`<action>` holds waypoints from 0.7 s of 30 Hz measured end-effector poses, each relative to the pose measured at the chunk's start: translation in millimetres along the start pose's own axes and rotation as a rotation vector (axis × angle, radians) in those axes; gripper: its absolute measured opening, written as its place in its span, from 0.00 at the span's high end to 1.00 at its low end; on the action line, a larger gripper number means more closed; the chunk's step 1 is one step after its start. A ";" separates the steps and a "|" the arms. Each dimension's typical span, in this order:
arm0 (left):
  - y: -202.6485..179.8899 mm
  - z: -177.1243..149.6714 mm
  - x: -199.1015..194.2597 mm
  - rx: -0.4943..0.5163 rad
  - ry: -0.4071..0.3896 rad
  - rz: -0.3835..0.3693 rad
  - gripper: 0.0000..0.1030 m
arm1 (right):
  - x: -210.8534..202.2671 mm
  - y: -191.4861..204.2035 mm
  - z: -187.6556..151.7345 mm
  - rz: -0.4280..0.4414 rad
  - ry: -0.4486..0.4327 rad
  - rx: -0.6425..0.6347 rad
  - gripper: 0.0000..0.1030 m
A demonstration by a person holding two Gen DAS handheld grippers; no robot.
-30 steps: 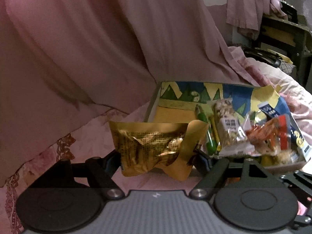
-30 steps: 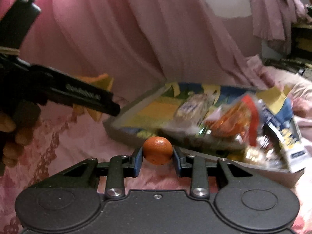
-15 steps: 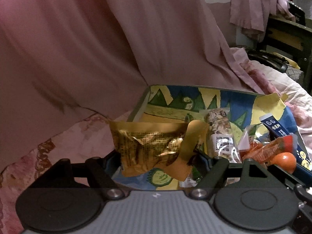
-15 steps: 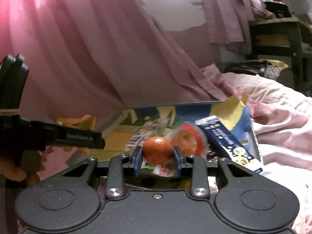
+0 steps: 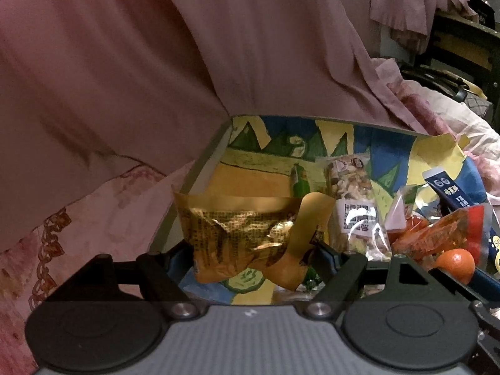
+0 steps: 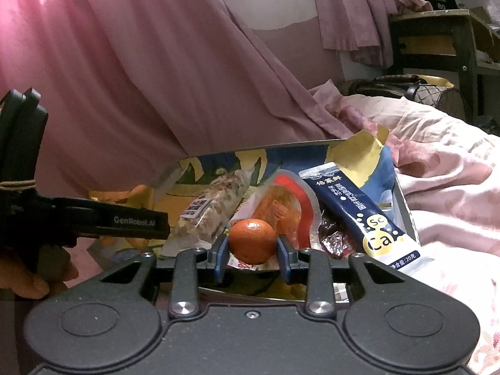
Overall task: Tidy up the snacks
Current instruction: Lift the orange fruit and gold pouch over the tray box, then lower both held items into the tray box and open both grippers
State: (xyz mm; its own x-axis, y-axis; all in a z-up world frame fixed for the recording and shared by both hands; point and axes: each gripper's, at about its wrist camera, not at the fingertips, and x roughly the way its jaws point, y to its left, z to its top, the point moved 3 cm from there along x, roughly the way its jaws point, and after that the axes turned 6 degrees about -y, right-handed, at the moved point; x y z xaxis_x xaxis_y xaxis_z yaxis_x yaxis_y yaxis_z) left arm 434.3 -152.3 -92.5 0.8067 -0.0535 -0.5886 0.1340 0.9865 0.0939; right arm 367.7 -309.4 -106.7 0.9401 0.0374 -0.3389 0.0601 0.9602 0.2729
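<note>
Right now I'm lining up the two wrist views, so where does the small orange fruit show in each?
Left wrist: the orange fruit sits at the lower right edge, beside the orange packet.
Right wrist: centre, clamped in the right gripper.
Shared landmark: the dark blue sachet, upper right of the fruit in both.

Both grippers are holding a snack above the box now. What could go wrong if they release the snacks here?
1. The orange, held in the right gripper, is round. Dropped onto the heaped packets such as the red pouch, it may roll, perhaps over the box rim.
2. The gold packet in the left gripper hangs near the box's left edge, so it might land partly outside.
3. The two grippers are close together and could bump.
</note>
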 end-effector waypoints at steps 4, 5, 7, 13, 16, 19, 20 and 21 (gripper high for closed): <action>1.3 -0.9 2.3 -0.019 0.016 -0.001 0.20 | 1.4 -0.6 -0.3 -0.004 0.008 0.001 0.66; 1.7 -1.0 2.6 -0.023 0.018 0.000 0.20 | 0.9 -0.3 -0.6 -0.005 0.010 0.001 0.66; 2.5 -0.9 3.1 -0.029 0.023 0.000 0.20 | 1.3 -0.7 -0.8 -0.006 0.013 0.003 0.66; 5.3 -2.1 5.4 -0.047 0.037 -0.001 0.20 | 2.9 -0.4 -1.2 -0.006 0.019 0.002 0.66; 7.4 -2.9 6.8 -0.064 0.045 -0.004 0.19 | 3.7 -0.6 -1.0 -0.006 0.023 0.003 0.66; 9.4 -4.1 8.1 -0.070 0.053 -0.002 0.19 | 5.0 -0.7 -1.6 -0.005 0.028 -0.001 0.66; 9.8 -4.8 8.0 -0.070 0.054 -0.001 0.19 | 5.5 -0.3 -2.1 -0.004 0.031 -0.002 0.66; 10.2 -5.4 7.9 -0.070 0.056 0.000 0.18 | 5.7 -0.4 -2.5 -0.003 0.032 -0.003 0.65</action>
State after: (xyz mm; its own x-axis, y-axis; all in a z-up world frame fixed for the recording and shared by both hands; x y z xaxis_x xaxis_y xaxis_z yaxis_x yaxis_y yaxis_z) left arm 438.9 -141.9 -100.5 0.7732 -0.0466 -0.6325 0.0916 0.9950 0.0387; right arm 372.2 -308.9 -111.0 0.9286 0.0431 -0.3686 0.0621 0.9611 0.2691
